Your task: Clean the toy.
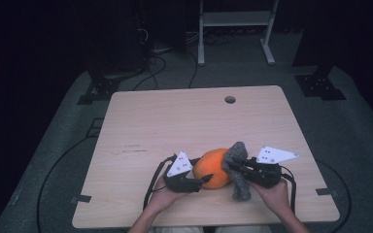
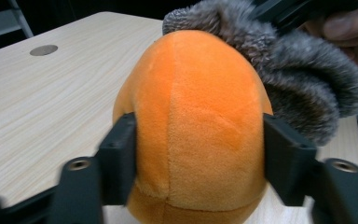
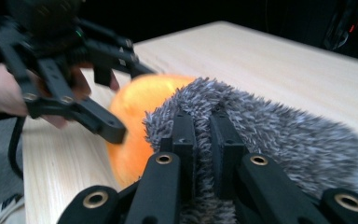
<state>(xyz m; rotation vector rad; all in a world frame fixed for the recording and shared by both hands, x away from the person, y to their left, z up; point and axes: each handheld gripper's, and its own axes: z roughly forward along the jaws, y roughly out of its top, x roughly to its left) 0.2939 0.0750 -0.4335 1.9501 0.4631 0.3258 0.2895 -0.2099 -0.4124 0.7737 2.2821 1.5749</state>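
An orange plush ball (image 1: pixel 212 167) lies near the table's front edge with a grey furry piece (image 1: pixel 240 187) draped against its right side. My left gripper (image 1: pixel 201 171) comes in from the left. In the left gripper view its jaws press on both flanks of the orange plush ball (image 2: pixel 200 93), and the grey fur (image 2: pixel 303 79) hangs behind it to the right. My right gripper (image 1: pixel 234 165) comes in from the right. Seen in the right gripper view, its jaws (image 3: pixel 203 135) are pinched together on the grey fur (image 3: pixel 289 140), with the orange ball (image 3: pixel 130 107) beyond.
The light wooden table (image 1: pixel 175 121) has a round cable hole (image 1: pixel 230 99) at its far side. Dark stands and cables sit on the grey floor behind. A white frame (image 1: pixel 235 19) stands at the back.
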